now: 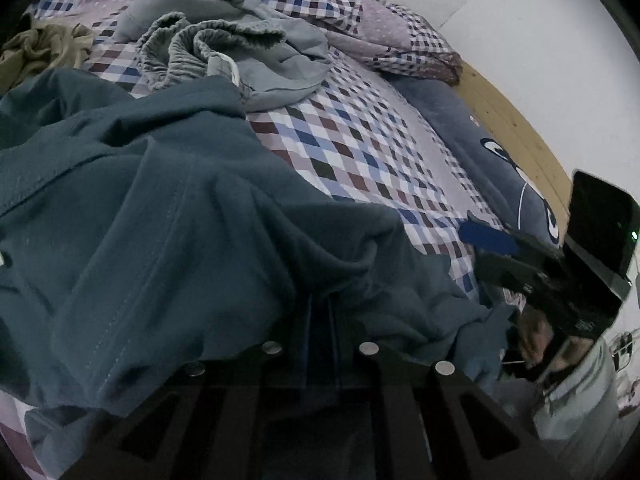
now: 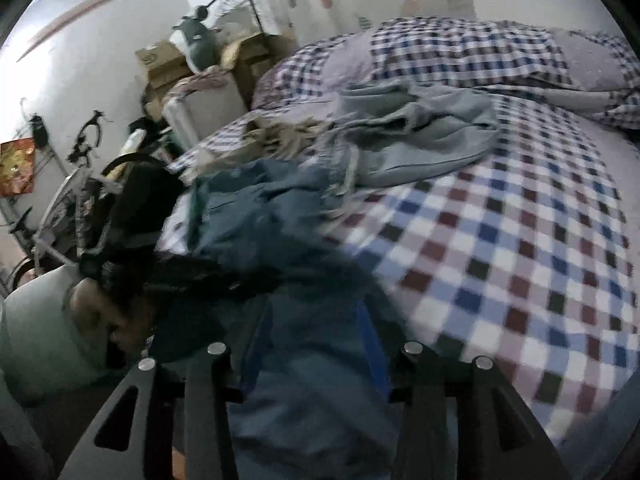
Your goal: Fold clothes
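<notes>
On checked bedsheet (image 1: 360,148), teal garment (image 1: 160,220), white wall (image 1: 520,20)

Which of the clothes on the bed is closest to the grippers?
The dark teal garment. It is bunched right at both grippers, while the grey trousers and the olive garment lie farther back on the checked sheet.

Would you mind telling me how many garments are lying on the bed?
3: teal shirt nearest, grey shorts behind it, olive garment far left. Others may be hidden.

text: none legible | cardboard box (image 2: 154,58): printed mark, blurred, unreadable
</notes>
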A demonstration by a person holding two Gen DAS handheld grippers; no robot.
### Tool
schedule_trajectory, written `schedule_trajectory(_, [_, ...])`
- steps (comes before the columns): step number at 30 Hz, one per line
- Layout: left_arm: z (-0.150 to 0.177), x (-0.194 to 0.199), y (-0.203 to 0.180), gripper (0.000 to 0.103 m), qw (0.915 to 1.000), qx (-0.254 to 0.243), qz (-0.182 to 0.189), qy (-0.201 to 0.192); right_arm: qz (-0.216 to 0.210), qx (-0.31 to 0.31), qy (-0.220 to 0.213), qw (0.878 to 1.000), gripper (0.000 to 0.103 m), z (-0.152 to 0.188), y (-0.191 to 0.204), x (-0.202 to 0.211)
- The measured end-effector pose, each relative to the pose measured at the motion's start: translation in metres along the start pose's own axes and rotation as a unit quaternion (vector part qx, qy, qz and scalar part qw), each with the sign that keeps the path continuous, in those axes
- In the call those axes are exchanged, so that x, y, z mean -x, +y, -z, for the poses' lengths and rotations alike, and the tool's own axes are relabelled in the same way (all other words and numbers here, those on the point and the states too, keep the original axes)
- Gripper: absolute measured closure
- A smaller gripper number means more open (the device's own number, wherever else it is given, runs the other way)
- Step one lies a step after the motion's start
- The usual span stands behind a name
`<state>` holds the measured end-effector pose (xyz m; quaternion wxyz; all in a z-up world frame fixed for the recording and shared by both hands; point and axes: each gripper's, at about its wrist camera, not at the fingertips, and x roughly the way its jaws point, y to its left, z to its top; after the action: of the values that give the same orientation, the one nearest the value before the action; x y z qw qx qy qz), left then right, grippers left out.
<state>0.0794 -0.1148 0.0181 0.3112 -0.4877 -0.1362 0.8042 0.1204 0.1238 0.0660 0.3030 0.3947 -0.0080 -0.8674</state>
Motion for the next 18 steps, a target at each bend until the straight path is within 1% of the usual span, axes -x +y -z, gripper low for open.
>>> schedule_trajectory(2, [0.001, 0.0, 0.002, 0.095, 1.0, -0.001, 0.003, -0.001, 0.009, 0.016, 0.013, 1.0, 0.054, -0.007, -0.004, -0.011])
schedule_trajectory(5, [0.001, -0.001, 0.003, 0.095, 1.0, -0.004, 0.006, -0.002, 0.027, 0.059, 0.041, 0.997, 0.054, -0.017, -0.001, -0.033])
schedule_trajectory(11, [0.003, 0.001, 0.008, 0.095, 0.9998, -0.007, 0.018, -0.003, 0.022, 0.123, 0.068, 0.99, 0.054, -0.03, 0.015, -0.071])
schedule_trajectory(14, [0.003, 0.001, 0.008, 0.095, 0.9998, -0.007, 0.017, -0.001, 0.026, 0.139, 0.074, 0.987, 0.054, -0.033, 0.021, -0.086])
schedule_trajectory(15, [0.002, 0.001, 0.007, 0.095, 0.9999, -0.008, 0.014, 0.0, 0.032, 0.135, 0.074, 0.988, 0.055, -0.031, 0.02, -0.089])
schedule_trajectory(18, [0.002, 0.001, 0.005, 0.095, 0.9999, -0.013, 0.009, -0.001, 0.029, 0.124, 0.068, 0.99, 0.056, -0.027, 0.017, -0.088])
